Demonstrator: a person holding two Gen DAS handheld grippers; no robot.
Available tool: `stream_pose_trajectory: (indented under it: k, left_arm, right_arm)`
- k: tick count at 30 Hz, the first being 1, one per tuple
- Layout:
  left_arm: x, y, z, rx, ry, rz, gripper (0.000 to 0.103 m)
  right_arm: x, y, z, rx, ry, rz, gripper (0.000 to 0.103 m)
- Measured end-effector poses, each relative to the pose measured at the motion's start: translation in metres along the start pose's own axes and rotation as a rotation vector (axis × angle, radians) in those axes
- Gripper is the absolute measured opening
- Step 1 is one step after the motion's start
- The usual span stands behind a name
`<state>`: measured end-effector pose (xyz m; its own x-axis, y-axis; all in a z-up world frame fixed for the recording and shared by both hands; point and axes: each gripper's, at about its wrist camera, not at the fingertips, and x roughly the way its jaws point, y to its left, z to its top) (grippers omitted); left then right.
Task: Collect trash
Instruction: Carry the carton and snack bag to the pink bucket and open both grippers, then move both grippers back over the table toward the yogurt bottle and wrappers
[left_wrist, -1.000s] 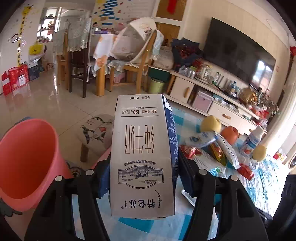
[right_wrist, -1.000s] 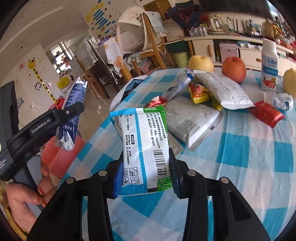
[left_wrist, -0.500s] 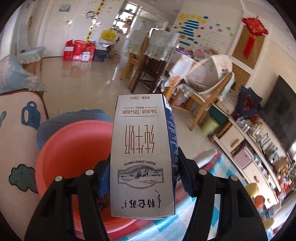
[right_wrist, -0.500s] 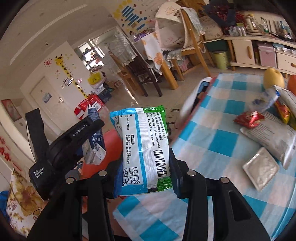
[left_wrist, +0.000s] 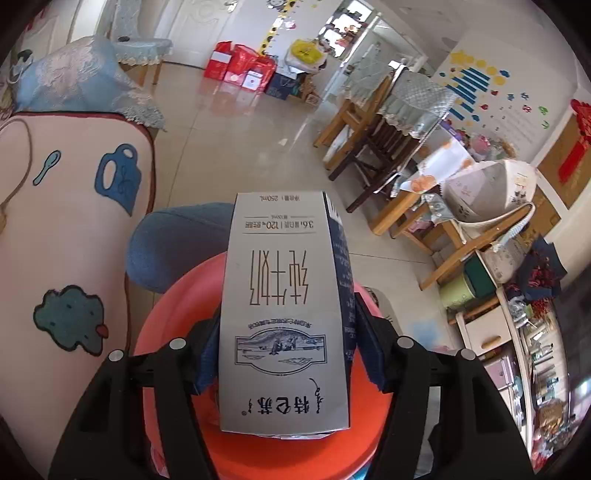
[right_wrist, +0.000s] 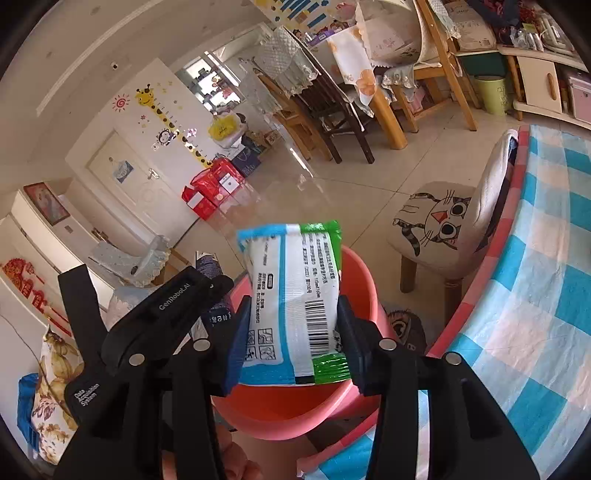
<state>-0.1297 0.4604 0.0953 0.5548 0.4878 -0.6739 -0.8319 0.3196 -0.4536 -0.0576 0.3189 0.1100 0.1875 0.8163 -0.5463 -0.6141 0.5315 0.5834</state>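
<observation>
My left gripper (left_wrist: 284, 354) is shut on a grey milk carton (left_wrist: 284, 314) with blue sides and holds it directly above the open pink bin (left_wrist: 170, 317). My right gripper (right_wrist: 291, 343) is shut on a white snack packet (right_wrist: 291, 295) with blue and green edges, held over the same pink bin (right_wrist: 354, 273). The left gripper (right_wrist: 166, 310) shows in the right wrist view just to the left, with the carton's end (right_wrist: 208, 266) poking out of it.
A checked blue-and-white table (right_wrist: 535, 295) runs along the right. A cat-face stool (right_wrist: 439, 221) stands beside it. A blue stool (left_wrist: 177, 243) and a cartoon-print cushion (left_wrist: 66, 229) lie behind the bin. Wooden chairs (left_wrist: 373, 147) stand farther off on the tiled floor.
Both grippers have swung left away from the table, each still holding its item. The bin now sits right beneath them.
</observation>
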Motion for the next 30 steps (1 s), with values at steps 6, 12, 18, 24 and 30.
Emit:
stream_pose_trajectory:
  k: [6, 12, 18, 24, 30]
  left_arm:
    - [-0.004, 0.002, -0.006, -0.010, -0.034, 0.029, 0.078]
    - [-0.011, -0.015, -0.016, 0.084, -0.115, -0.040, 0.087]
    - [-0.025, -0.045, -0.033, 0.230, -0.186, -0.134, 0.088]
    - [-0.038, -0.076, -0.052, 0.359, -0.205, -0.195, 0.088]
    - [-0.046, -0.102, -0.071, 0.470, -0.173, -0.232, 0.088]
  right_arm:
    - [-0.021, 0.002, -0.004, -0.040, -0.070, -0.076, 0.074]
    - [-0.059, 0.000, -0.019, -0.118, -0.135, -0.212, 0.091]
    - [-0.089, -0.017, -0.039, -0.139, -0.150, -0.307, 0.091]
    - [-0.119, -0.037, -0.059, -0.146, -0.163, -0.395, 0.092]
    - [-0.149, -0.061, -0.077, -0.106, -0.180, -0.447, 0.092]
